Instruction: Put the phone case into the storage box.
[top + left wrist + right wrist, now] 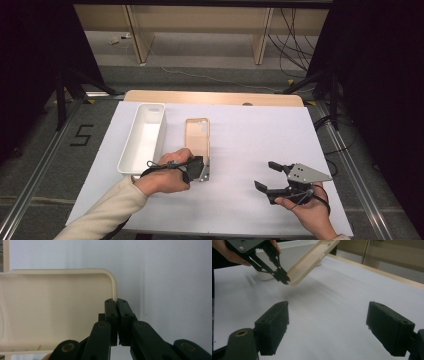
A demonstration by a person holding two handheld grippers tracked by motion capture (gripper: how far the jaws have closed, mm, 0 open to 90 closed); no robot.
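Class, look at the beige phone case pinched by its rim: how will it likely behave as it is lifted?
The phone case is probably light: the left gripper raises it by one edge. It keeps its shape while tilted, so likely fairly stiff. Held only at the thin rim, it may pivot or slip.

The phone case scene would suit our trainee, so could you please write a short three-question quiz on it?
1. True or false: the left tool is shut on the rim of the beige phone case.
2. Which stands open over the white sheet? A) the right tool B) the left tool
3. In the right gripper view, does the case lie flat or tilt?

Key: 1 true. 2 A. 3 It tilts, with the gripped end low and the far end raised before the white bin.
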